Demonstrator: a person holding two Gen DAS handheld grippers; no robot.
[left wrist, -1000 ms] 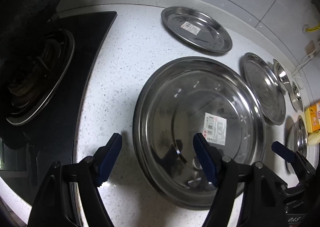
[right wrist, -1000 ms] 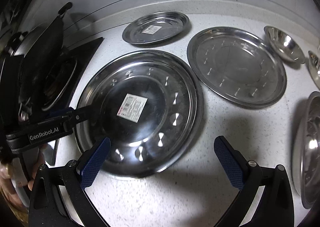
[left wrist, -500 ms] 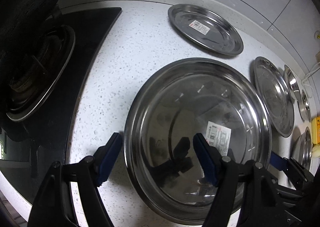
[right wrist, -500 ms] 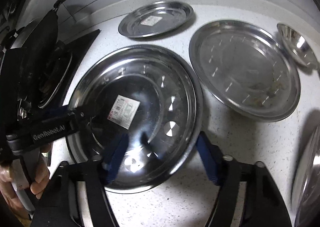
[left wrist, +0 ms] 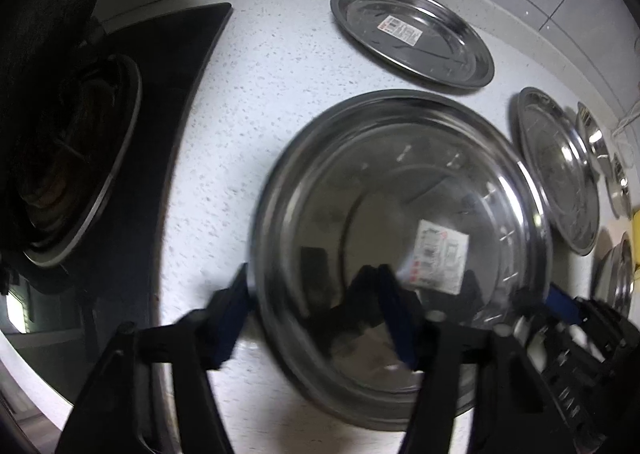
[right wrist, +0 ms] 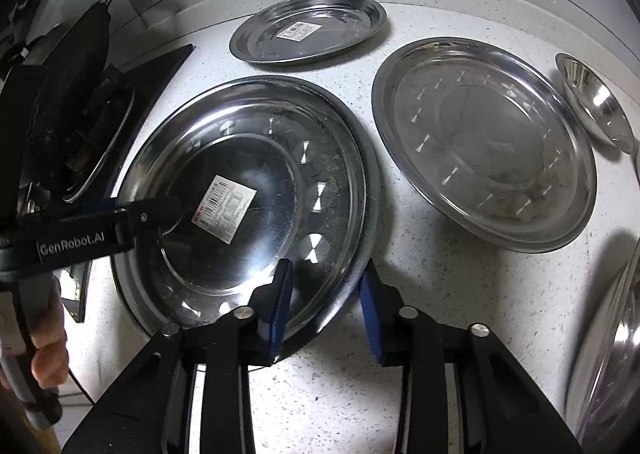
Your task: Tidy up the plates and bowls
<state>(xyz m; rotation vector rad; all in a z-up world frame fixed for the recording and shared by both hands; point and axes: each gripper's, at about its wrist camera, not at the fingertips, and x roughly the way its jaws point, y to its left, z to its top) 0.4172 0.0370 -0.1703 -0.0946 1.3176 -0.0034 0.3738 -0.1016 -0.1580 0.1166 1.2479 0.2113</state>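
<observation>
My right gripper straddles the near rim of the large labelled plate, one blue pad inside the dish, one outside; its jaws are closing and I cannot tell whether the pads press the metal yet. My left gripper brackets the plate's rim on the stove side, also closing, blurred, one pad outside the rim and one over the dish.

Only the right view shows my hand on the left gripper's handle, and the second large plate in full, with a bowl beyond it toward the counter's back edge. Only the left view shows the burner ring clearly. Both show the smaller labelled plate farthest back, near the counter's back edge.
</observation>
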